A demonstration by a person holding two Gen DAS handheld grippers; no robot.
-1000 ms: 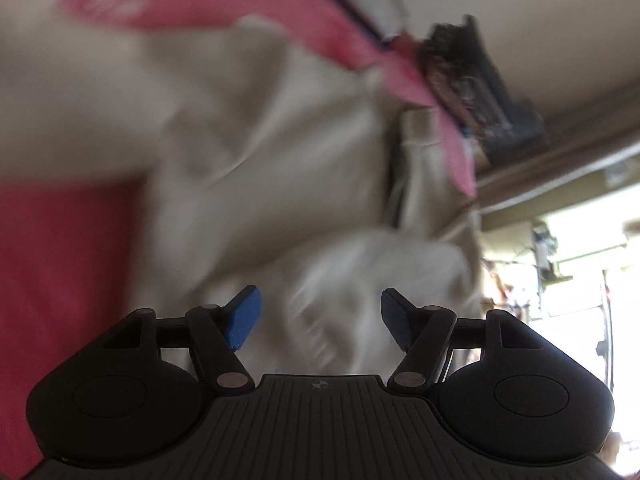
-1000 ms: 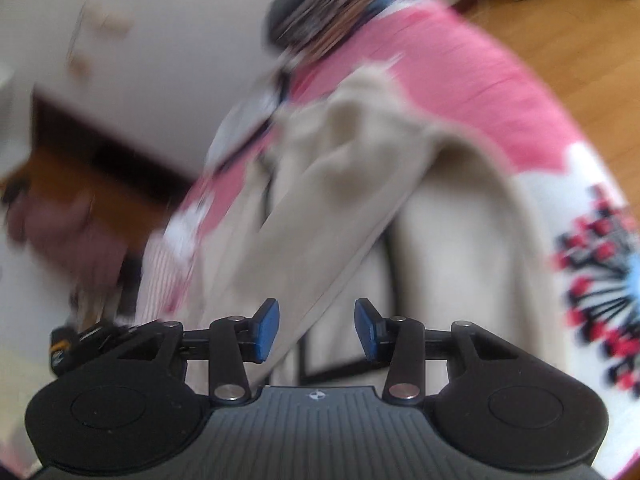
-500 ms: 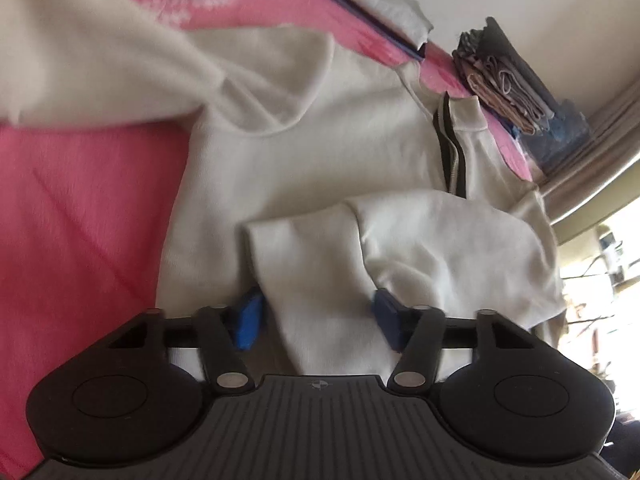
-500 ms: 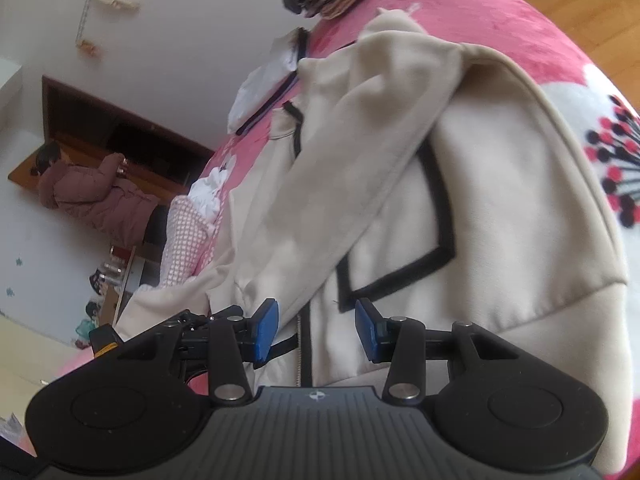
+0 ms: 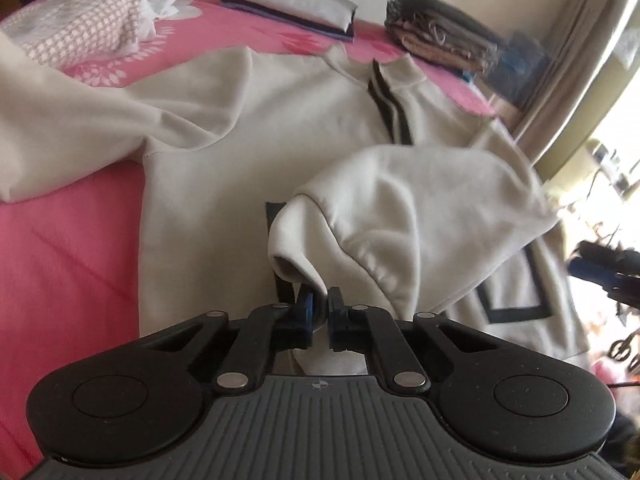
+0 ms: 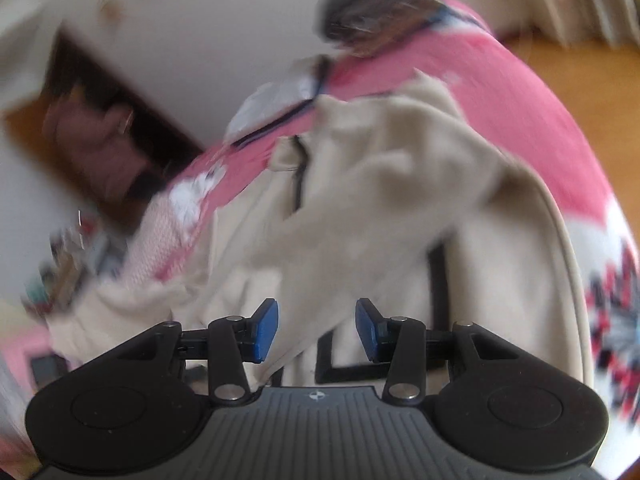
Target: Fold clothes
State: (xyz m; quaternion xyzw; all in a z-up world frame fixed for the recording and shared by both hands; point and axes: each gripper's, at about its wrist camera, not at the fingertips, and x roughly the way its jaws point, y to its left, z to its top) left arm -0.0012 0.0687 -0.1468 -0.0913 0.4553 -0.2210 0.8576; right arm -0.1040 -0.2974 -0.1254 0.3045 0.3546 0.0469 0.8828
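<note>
here left tongs (image 5: 318, 312) pinch the sweatshirt cuff (image 5: 296, 256).

A bed with a pink cover (image 5: 68, 248) carries a cream jacket (image 5: 224, 168) spread across its middle. At eleven o'clock lies a checked cloth (image 5: 76, 28); at twelve, a white folded pile (image 5: 288, 0); at one, a dark folded stack (image 5: 436, 40).

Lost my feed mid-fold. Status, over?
Left tongs shut on cream zip sweatshirt cuff. Right tongs open, blurred, above it. Nothing blocking on pink bedspread.
</note>
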